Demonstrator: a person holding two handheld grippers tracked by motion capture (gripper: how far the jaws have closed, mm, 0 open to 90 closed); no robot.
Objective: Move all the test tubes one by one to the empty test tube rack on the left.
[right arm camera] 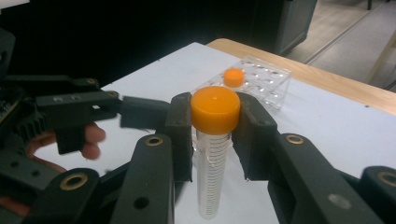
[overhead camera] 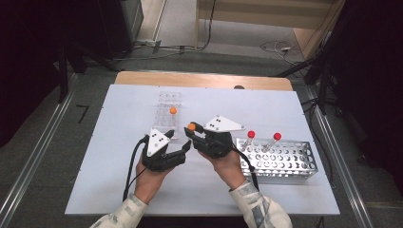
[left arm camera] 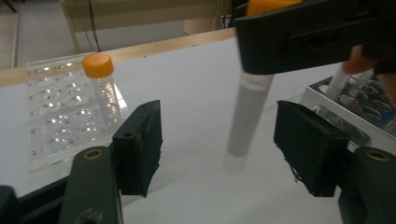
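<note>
My right gripper (overhead camera: 192,133) is shut on a clear tube with an orange cap (right arm camera: 215,109), gripping it just under the cap and holding it upright above the white table. In the left gripper view that tube's body (left arm camera: 247,116) hangs between the two jaws of my left gripper (left arm camera: 219,140). The left jaws stand apart on either side of the tube and do not touch it. In the high view both grippers meet at mid-table, with the left gripper (overhead camera: 187,146) just below and left of the orange cap (overhead camera: 191,126).
A clear plastic rack (overhead camera: 168,102) stands behind the grippers and holds one orange-capped tube (overhead camera: 173,110). A metal rack (overhead camera: 285,161) at the right holds two red-capped tubes (overhead camera: 251,134). White table surface (overhead camera: 128,175) lies at the left and front.
</note>
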